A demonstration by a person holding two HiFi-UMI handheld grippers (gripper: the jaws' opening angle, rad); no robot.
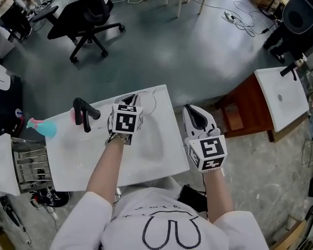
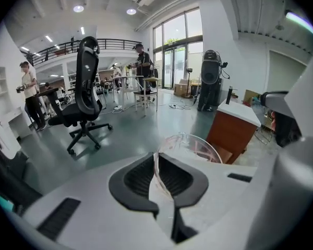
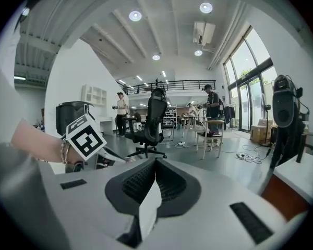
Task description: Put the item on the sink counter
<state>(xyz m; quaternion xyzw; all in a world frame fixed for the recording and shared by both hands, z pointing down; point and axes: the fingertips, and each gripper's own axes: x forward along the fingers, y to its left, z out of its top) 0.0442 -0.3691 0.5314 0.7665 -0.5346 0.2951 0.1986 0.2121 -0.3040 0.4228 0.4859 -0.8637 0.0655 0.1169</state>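
a: white sink counter (image 1: pixel 88 155) under us, grey floor (image 1: pixel 198 51) beyond it. where are we with this?

b: starting at the jaws: our left gripper (image 2: pixel 156 159) has them almost together, pinching the thin wall of the clear item (image 2: pixel 190 145). the wall runs straight down the gap between the pads, and the round rim stands out ahead of the tips, to their right.

a: cup or bowl?

b: we cannot tell; it is transparent and round, no more than that. from the head view it hangs off the tip of the gripper over the far edge of the counter, just past the basin (image 1: pixel 151 139). we cannot see whether its base touches anything.

a: and our right gripper (image 3: pixel 155 163)?

b: jaws pressed together with nothing between them, held off the near right corner of the counter, apart from the item.

a: so which step is this?

b: we judge it the setting-down step: item in the grip, above the counter, not yet released. the next move calls for lowering it onto a flat stretch of counter, not over the basin or the edge, getting the base level, and only then spreading the jaws.

a: anything near it?

b: the black faucet (image 1: pixel 85 113) stands just left of our left gripper, and a teal and pink thing (image 1: pixel 44 126) lies at the counter's left end. the office chair (image 1: pixel 86 14) is well away.
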